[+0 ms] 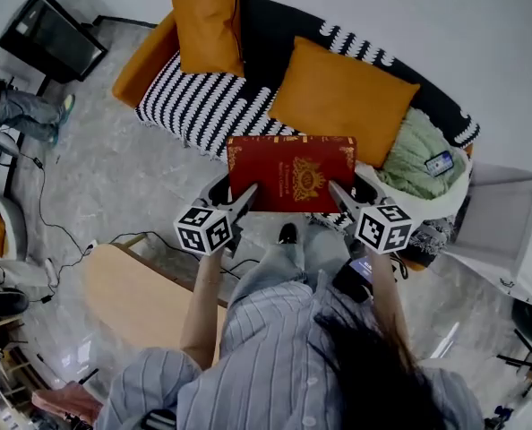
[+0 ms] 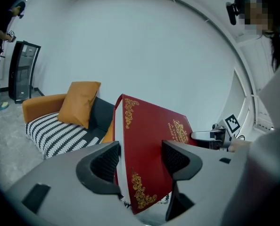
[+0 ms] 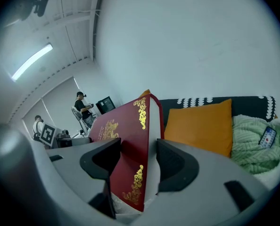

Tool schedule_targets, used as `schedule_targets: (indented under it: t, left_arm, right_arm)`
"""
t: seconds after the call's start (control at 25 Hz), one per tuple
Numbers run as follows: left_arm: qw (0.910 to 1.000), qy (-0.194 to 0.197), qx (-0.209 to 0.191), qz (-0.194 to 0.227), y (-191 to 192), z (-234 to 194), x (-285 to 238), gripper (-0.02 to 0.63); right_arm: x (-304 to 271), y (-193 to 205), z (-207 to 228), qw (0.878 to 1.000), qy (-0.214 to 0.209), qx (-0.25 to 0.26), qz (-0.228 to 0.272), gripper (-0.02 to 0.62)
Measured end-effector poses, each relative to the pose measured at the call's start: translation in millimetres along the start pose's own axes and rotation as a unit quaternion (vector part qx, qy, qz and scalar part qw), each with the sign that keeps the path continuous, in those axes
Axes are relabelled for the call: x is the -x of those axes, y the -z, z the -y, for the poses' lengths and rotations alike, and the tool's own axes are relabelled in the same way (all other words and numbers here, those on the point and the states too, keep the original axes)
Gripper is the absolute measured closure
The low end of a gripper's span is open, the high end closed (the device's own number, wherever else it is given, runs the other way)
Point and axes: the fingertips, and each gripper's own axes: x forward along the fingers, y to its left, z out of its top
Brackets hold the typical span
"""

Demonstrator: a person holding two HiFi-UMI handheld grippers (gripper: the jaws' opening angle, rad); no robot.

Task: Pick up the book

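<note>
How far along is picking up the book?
Grasp done: the left gripper and right gripper each have jaws closed on a near corner of the red book. In hand: it hangs between them, apparently clear of the sofa. Left: little, perhaps steadying it.

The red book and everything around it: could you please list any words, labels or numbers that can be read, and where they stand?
The red book: gold lettering by the cover's crest, too small to read.
The marker cubes: square patterns only, no words.
Nothing else bears readable text.
</note>
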Motion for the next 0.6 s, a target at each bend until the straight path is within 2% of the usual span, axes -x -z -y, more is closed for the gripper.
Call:
schedule_targets:
  t: [0.2,0.6]
  left_arm:
    - [1.0,-0.001,0.002,0.007,-2,-2,15,0.311]
    - [0.9996,0.026,-0.002,-0.006,2,6,16,0.316]
  right_arm:
    - [2,-1,-15,1.0,-0.001,0.004,0.002,0.344]
    - [18,5,-17,1.0,0.023,-0.001,-0.004,0.344]
